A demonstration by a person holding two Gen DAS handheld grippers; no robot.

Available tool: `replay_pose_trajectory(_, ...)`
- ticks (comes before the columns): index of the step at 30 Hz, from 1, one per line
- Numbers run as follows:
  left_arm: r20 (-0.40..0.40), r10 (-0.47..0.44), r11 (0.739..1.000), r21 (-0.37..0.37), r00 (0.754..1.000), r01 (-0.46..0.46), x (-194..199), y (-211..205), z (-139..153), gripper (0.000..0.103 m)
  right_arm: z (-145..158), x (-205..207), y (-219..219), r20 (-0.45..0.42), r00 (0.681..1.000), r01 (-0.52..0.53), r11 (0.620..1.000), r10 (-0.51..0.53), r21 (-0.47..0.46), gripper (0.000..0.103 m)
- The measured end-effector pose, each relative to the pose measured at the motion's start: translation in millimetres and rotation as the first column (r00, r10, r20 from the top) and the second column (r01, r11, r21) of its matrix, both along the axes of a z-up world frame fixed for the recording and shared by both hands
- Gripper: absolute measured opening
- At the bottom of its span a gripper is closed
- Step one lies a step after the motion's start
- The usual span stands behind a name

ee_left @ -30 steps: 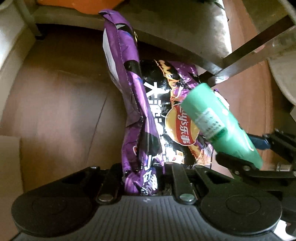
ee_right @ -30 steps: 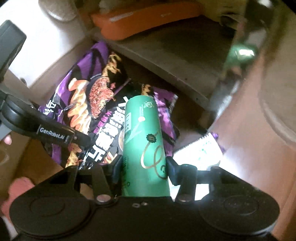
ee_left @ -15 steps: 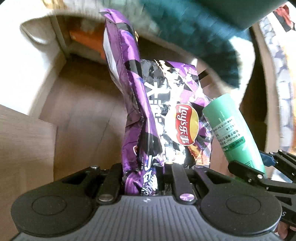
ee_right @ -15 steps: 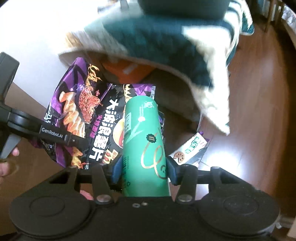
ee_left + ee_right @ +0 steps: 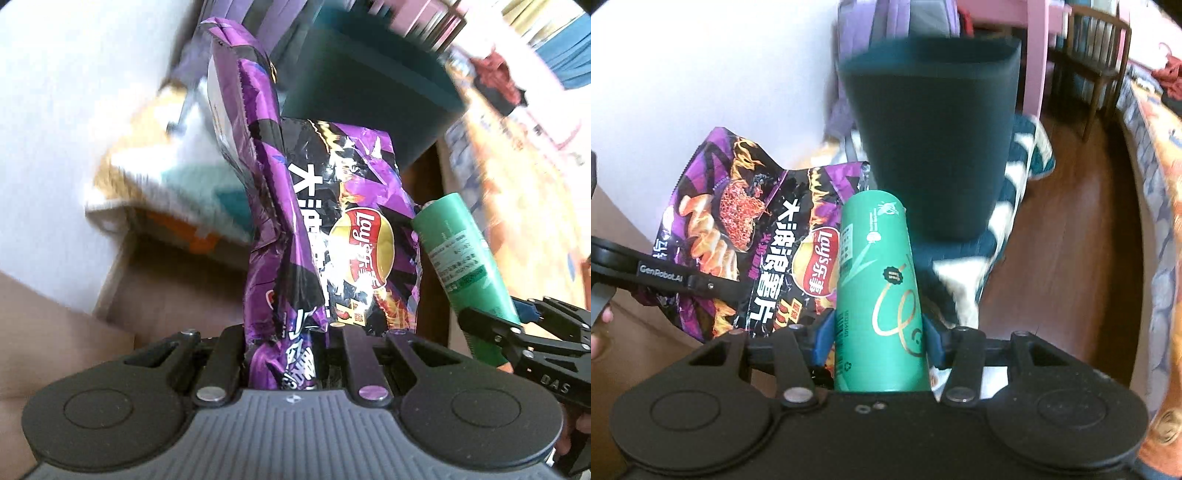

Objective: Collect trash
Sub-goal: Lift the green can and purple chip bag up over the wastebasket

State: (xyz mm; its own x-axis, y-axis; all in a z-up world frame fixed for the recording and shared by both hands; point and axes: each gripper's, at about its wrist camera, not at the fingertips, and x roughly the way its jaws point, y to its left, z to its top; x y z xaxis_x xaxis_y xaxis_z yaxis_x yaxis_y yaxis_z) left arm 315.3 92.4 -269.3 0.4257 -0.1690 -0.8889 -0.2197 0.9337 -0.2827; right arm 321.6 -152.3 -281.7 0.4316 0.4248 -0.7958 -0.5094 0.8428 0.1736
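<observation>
Where a second ago a low shelf and dark floorboards filled both views, a dark teal bin (image 5: 934, 122) is now seen ahead of and beyond both claws, so both pieces of trash have been lifted clear of the floor and carried upward together. The purple chip bag (image 5: 332, 221) is pinched at its crumpled lower end by the left claw (image 5: 288, 354), whose jaws are pressed nearly together on the foil; the rest of the bag stands up in front of that claw. The green tube can (image 5: 882, 291) is clamped across its body by the right claw (image 5: 879, 339), blue pads pressed on either side, with the can projecting forward from the jaws. Neither grip is seen to have altered during the lift: bag and can sit in the jaws as they did before. The two claws are held close beside each other, the bag just left of the can in the right wrist view. The bin's open rim is seen above and ahead of the can's far end, over a patterned blanket (image 5: 1015, 177). It is judged that pickup is finished and that delivery into the bin remains; a release is presumably needed only once each item is brought over the opening. The background is blurred, so finer detail cannot be told.
</observation>
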Motion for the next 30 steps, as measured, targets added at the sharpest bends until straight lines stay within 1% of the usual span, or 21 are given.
replay_pose_trajectory(3,0.066,-0.003,1.0,0.009,0.998,0.002,4,1,43,0.014,37,4,1,0.048,0.999,0.005,1.0,-0.006,0.013,0.049)
replay_pose_trajectory(8,0.177,-0.008,0.999,0.042,0.984,0.001,29,-2,97,0.014,87,19,-2,0.104,0.993,0.043,0.998,-0.047,0.042,0.049)
replay_pose_trajectory(11,0.238,-0.01,0.998,0.065,0.971,-0.005,54,-6,118,0.014,110,37,-3,0.148,0.985,0.074,0.995,-0.083,0.065,0.049)
replay_pose_trajectory(12,0.255,-0.013,0.998,0.07,0.967,-0.005,56,-6,125,0.014,117,45,-3,0.164,0.982,0.085,0.994,-0.096,0.072,0.049)
replay_pose_trajectory(15,0.296,-0.017,0.996,0.089,0.955,-0.01,78,-9,139,0.014,137,70,-2,0.202,0.97,0.119,0.988,-0.137,0.095,0.049)
replay_pose_trajectory(21,0.344,-0.067,0.985,0.172,0.937,0.007,157,-21,143,0.014,154,135,7,0.239,0.951,0.176,0.979,-0.196,0.105,0.049)
replay_pose_trajectory(22,0.342,-0.074,0.983,0.183,0.937,0.011,163,-24,142,0.014,153,147,10,0.242,0.95,0.177,0.979,-0.196,0.099,0.049)
replay_pose_trajectory(24,0.325,-0.071,0.98,0.197,0.943,0.006,186,-25,134,0.014,152,163,17,0.246,0.948,0.184,0.979,-0.201,0.089,0.049)
replay_pose_trajectory(27,0.286,-0.058,0.982,0.191,0.956,0.003,221,-29,118,0.014,149,181,24,0.236,0.948,0.205,0.977,-0.215,0.065,0.049)
replay_pose_trajectory(30,0.24,-0.063,0.981,0.191,0.969,0.016,243,-29,100,0.014,136,201,28,0.197,0.952,0.229,0.972,-0.235,0.056,0.049)
